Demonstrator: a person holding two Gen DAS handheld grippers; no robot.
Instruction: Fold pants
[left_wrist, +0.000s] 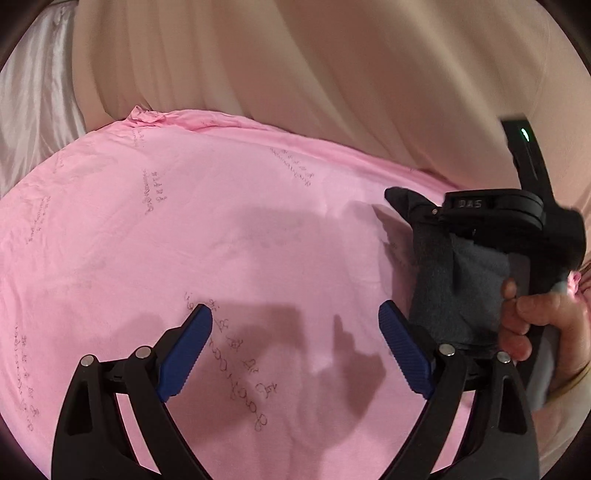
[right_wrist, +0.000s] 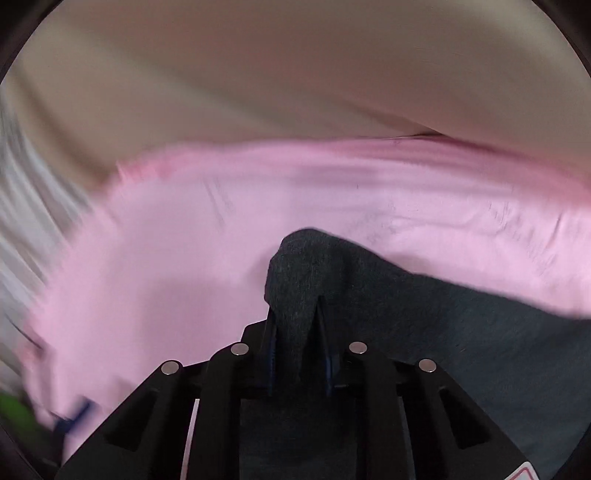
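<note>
Right hand-held gripper (right_wrist: 295, 354) is clamped on a bunched fold of the dark grey pants (right_wrist: 424, 332), which trail off to its right over the pink sheet (left_wrist: 184, 240), while the left hand-held gripper (left_wrist: 295, 343) hangs wide apart and empty, pants just to its right

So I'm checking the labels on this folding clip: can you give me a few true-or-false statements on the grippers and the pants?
1. The right gripper grips the dark pants. True.
2. The left gripper holds the pants. False: it is open and empty.
3. The sheet is blue. False: it is pink.
4. The sheet carries printed writing. True.
</note>
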